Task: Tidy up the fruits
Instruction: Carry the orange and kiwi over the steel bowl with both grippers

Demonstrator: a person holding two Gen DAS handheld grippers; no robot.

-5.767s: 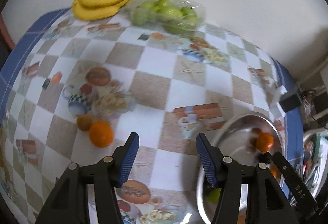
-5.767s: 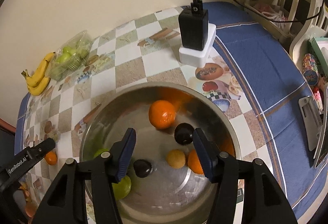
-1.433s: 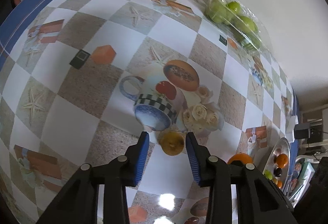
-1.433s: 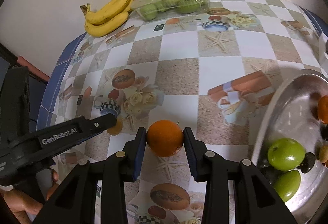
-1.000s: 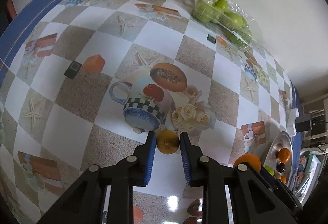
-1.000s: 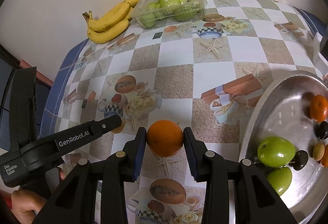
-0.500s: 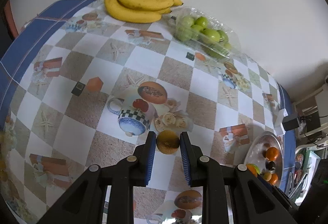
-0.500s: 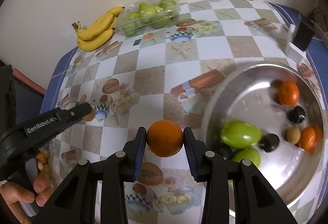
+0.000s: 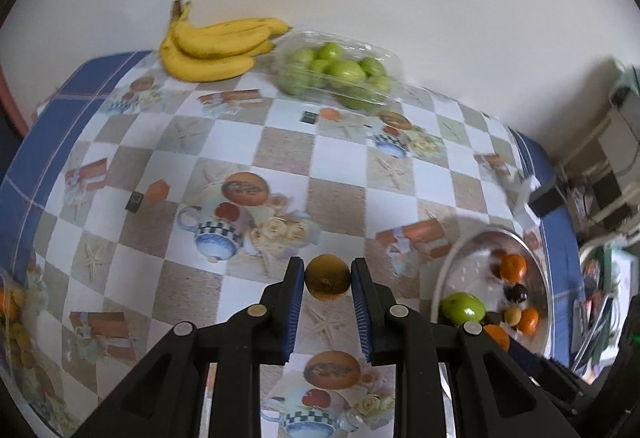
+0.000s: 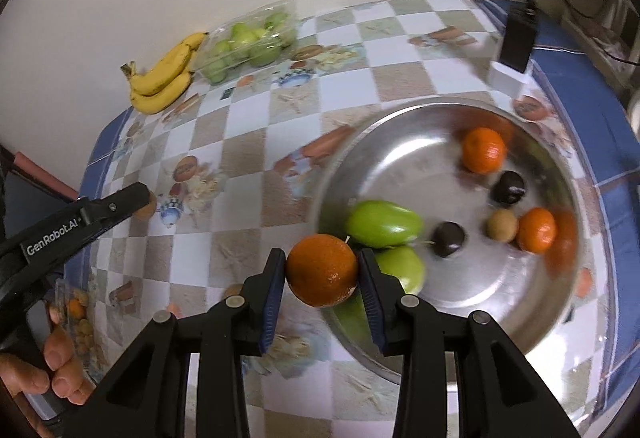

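Two tongs gripping fruit, left tongs [image 9: 327, 280] on small brownish fruit [image 9: 327, 282], right tongs [image 10: 322, 274] on orange [image 10: 322, 270], blurred bowl [image 10: 532, 322] half hidden.

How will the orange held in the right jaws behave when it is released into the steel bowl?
The orange is round, so it will probably roll down the curved wall of the steel bowl toward the green fruits. Its skin looks firm and dimpled, so the right gripper likely holds it without slipping. It seems sturdy enough for a short drop.
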